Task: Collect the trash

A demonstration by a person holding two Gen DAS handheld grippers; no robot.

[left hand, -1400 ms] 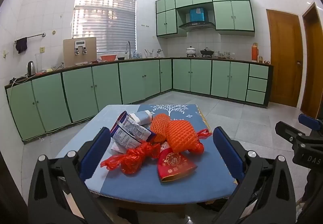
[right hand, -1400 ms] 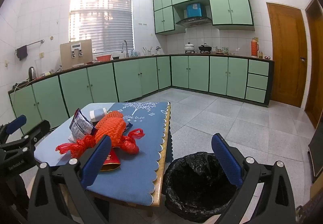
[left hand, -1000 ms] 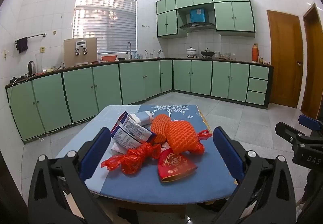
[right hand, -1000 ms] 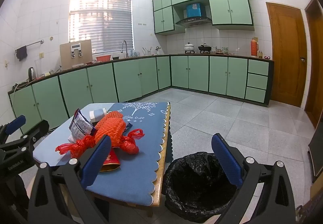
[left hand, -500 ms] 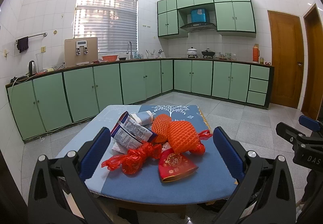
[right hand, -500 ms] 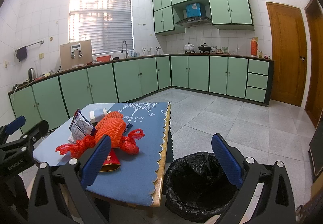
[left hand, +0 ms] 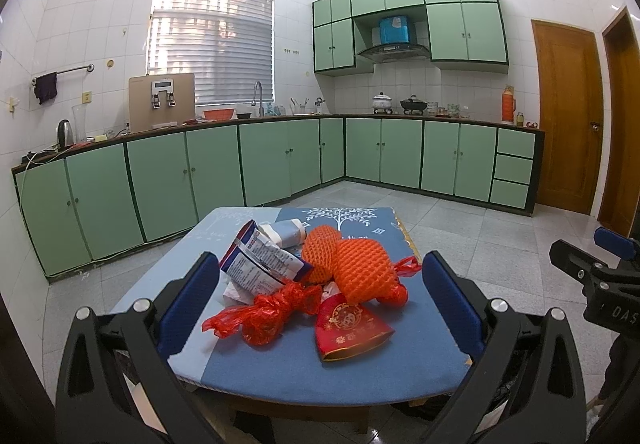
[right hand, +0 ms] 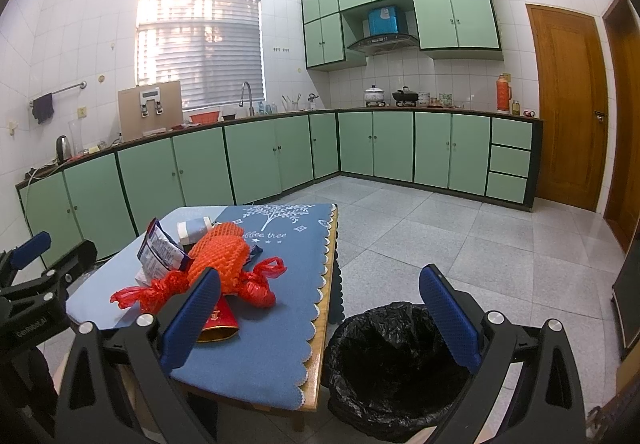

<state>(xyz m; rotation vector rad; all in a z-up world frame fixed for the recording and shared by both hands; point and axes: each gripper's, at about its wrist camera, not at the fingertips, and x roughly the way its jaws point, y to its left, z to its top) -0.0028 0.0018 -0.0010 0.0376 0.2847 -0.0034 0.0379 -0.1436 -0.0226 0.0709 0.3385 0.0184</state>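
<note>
A pile of trash lies on the blue-clothed table (left hand: 304, 368): orange foam netting (left hand: 360, 272), a crumpled red plastic bag (left hand: 272, 310), a red packet (left hand: 348, 328), a blue-white snack wrapper (left hand: 260, 264) and a small white-capped container (left hand: 286, 232). My left gripper (left hand: 320, 300) is open and empty, held short of the pile. My right gripper (right hand: 320, 314) is open and empty, over the gap between the table's right edge (right hand: 324, 308) and a bin lined with a black bag (right hand: 394, 368). The orange netting (right hand: 222, 256) shows left of its left finger.
The bin stands on the tiled floor right of the table. Green cabinets (left hand: 280, 160) line the far walls under a counter with a kettle, a sink and pots. Wooden doors (left hand: 568, 116) are at the right. The other gripper shows at each view's edge.
</note>
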